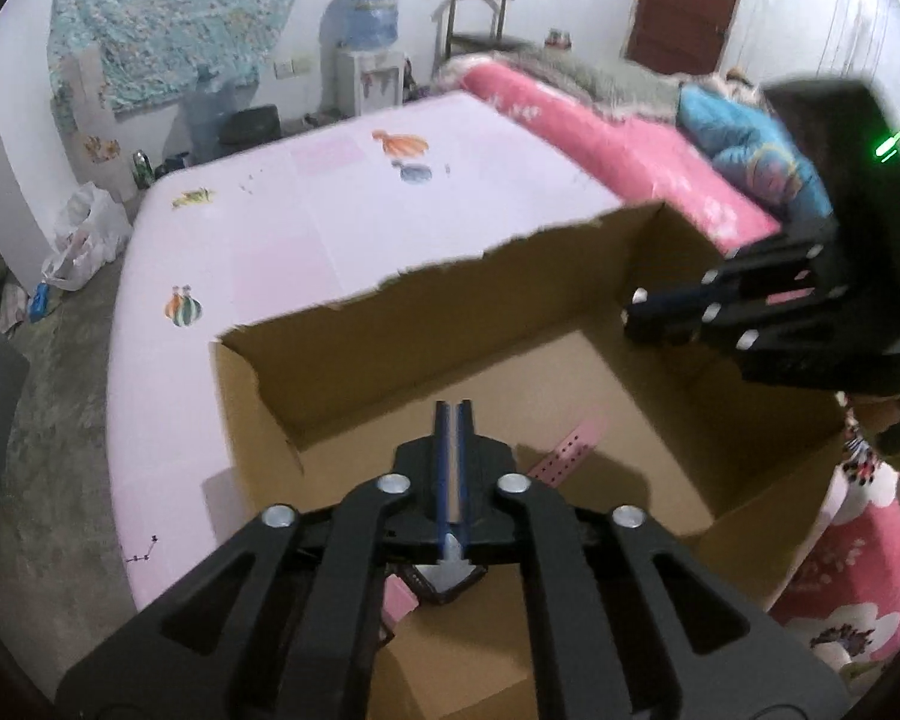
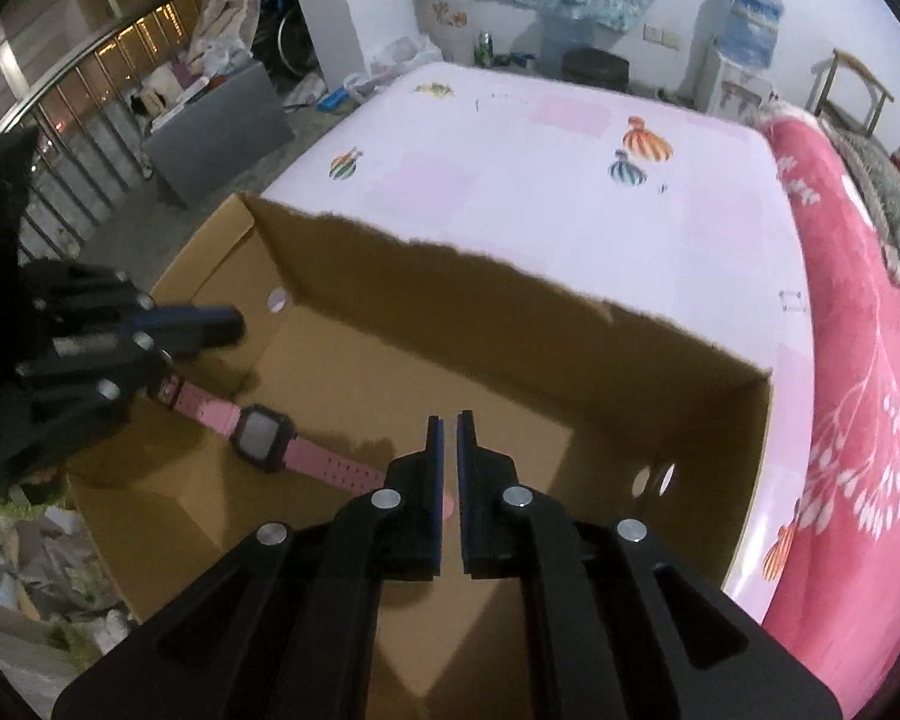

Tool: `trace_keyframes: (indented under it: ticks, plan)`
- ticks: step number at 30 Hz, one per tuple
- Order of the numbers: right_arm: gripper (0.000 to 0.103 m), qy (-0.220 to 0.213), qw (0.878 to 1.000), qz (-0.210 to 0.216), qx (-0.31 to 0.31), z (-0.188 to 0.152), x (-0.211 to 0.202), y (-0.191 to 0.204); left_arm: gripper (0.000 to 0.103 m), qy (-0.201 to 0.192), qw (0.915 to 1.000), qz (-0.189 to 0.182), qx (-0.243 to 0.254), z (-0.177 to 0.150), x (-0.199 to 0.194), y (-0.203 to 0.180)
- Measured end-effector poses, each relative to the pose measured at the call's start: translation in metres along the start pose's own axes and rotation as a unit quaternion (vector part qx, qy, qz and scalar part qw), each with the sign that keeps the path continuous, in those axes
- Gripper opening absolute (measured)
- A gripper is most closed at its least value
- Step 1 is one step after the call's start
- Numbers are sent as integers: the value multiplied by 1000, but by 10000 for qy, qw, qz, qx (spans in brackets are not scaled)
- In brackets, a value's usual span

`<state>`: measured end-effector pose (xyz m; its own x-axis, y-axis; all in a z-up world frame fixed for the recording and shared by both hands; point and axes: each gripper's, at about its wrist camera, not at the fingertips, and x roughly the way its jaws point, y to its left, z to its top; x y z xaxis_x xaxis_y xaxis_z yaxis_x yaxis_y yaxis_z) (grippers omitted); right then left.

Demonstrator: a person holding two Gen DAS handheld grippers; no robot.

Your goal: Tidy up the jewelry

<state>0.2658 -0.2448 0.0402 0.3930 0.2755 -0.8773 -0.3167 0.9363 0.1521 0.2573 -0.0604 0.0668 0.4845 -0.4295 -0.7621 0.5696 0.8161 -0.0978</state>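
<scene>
Both hand-held grippers hang over the open cardboard box: right hand-held gripper fingers slightly apart, nothing between; left hand-held gripper nearly together, empty too. Pink watch lies flat on the box floor beneath them, pink worktop beyond.
</scene>
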Motion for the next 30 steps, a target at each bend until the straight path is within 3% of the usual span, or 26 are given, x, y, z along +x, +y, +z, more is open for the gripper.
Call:
trace_keyframes:
  ticks: [2,6,9,12,15,19,22,27,30]
  plan:
    - [43,177,9996,207,-36,1,5,4,27,-246,9996,111,-116,-4,-20,4]
    - [57,532,9948,702,-504,7,23,34,52,-796,9953,350,-418,-21,-64,15]
    - [59,911,9848,1010,-1084,14,51,65,55,-1068,9900,485,-779,-45,-92,26]
    - [62,1287,9678,956,-1943,18,84,98,57,-1164,9860,493,-1089,-72,-110,34]
    - [62,1411,9504,875,-2631,16,104,122,58,-1135,9837,650,-1234,-97,-119,41]
    - [62,1512,9344,914,-3094,14,119,140,59,-980,9811,900,-1403,-132,-122,50]
    - [50,1630,9306,938,-3139,12,128,144,59,-849,9793,973,-1557,-150,-119,56]
    - [50,1585,9348,757,-3086,8,125,138,59,-734,9771,975,-1744,-167,-113,63]
    - [50,1566,9439,483,-2868,15,124,118,59,-733,9778,983,-1697,-169,-110,62]
